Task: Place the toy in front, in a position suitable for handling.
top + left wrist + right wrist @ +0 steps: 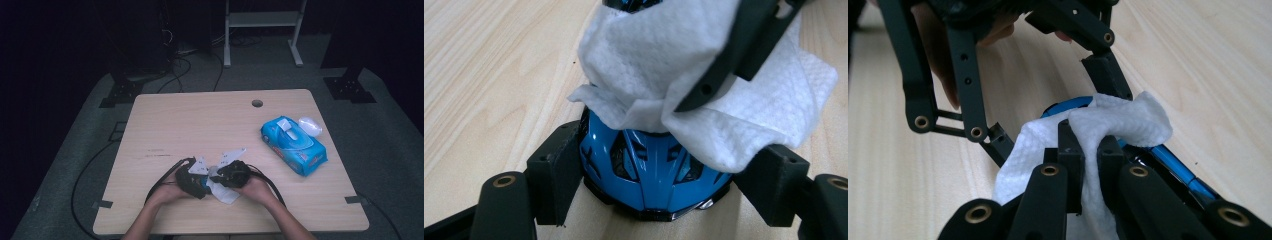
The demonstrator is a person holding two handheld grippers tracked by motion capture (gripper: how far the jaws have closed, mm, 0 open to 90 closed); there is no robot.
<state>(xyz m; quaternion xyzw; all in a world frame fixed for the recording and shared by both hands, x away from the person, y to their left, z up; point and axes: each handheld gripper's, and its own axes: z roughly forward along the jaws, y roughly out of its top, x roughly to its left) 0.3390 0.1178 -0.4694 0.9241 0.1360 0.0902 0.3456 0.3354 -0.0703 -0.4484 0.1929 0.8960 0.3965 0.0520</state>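
Basically left gripper (644, 200) is clamping blue toy car (649, 170) steady (anti-slip), so right gripper (1090, 165), pinching white wipe (1128, 122), is scrubbing it.

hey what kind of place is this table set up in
Probably a lab or recording studio: a lone wooden table on grey carpet, dark surroundings, loose cables and a white metal stand behind it.
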